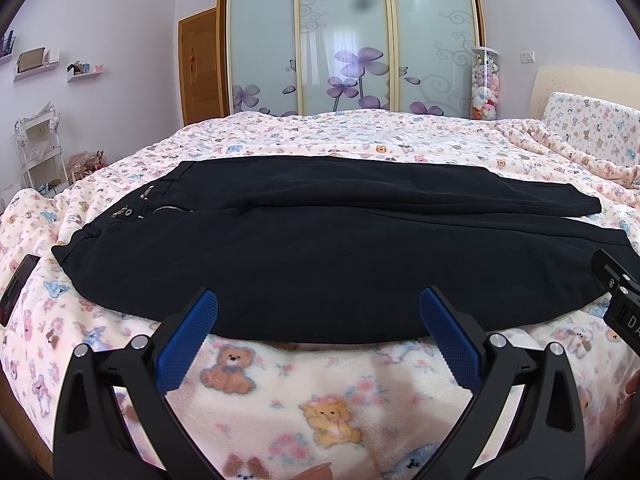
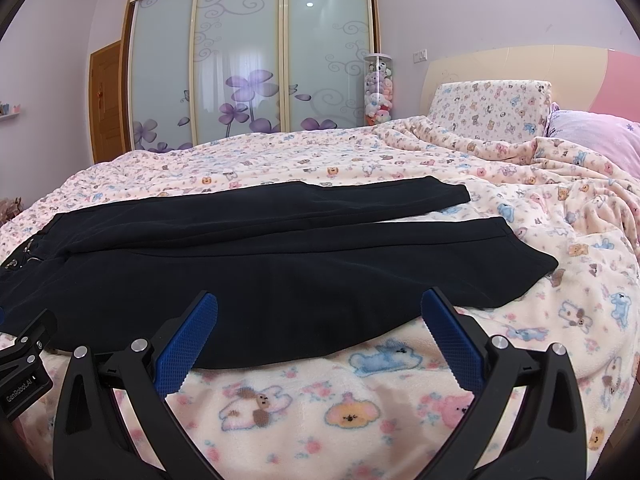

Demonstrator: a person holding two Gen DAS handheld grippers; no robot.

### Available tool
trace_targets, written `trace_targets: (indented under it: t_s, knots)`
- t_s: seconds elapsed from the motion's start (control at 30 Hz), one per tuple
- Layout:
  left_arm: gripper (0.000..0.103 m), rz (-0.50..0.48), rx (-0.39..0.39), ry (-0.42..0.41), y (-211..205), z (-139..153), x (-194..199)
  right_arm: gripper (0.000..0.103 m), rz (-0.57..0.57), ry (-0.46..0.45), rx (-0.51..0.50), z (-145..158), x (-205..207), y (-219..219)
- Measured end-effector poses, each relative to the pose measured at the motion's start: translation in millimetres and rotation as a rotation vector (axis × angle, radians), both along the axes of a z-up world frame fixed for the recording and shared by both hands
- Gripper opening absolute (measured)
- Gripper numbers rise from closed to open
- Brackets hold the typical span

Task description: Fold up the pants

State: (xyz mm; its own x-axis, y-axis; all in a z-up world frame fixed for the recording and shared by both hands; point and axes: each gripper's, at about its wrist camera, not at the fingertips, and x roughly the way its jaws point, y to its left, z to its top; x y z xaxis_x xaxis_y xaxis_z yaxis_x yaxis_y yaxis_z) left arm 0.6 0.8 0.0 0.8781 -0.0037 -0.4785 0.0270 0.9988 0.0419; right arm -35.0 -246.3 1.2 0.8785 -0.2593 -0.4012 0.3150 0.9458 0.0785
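Black pants (image 1: 304,240) lie flat across the bed, waistband with zipper at the left, both legs stretched to the right. They also show in the right wrist view (image 2: 256,264), with the leg ends at the right. My left gripper (image 1: 318,300) is open and empty, hovering at the near edge of the pants' seat area. My right gripper (image 2: 319,300) is open and empty, at the near edge of the closer leg. Each gripper's body shows at the edge of the other's view.
The bed is covered by a pink teddy-bear blanket (image 1: 320,400). A dark phone-like object (image 1: 16,288) lies at the bed's left edge. Pillows (image 2: 492,108) and headboard are at the right. A sliding wardrobe (image 1: 348,40) stands behind the bed.
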Motion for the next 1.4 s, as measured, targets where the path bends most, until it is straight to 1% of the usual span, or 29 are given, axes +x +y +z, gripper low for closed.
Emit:
trace_targets:
  t_s: [1.23, 1.33, 1.37, 1.4]
  knots:
    - [0.101, 0.000, -0.002, 0.004, 0, 0, 0, 0.102, -0.001, 0.002, 0.004, 2, 1, 1]
    - [0.101, 0.001, -0.003, 0.003, 0, 0, 0, 0.102, 0.003, -0.004, 0.028, -2, -1, -10]
    - [0.101, 0.001, -0.004, 0.004, 0, 0, 0, 0.102, 0.011, -0.010, 0.046, -2, -2, -13]
    - [0.101, 0.003, -0.005, 0.005, 1, 0, 1, 0.102, 0.031, -0.025, 0.089, -5, -3, -21]
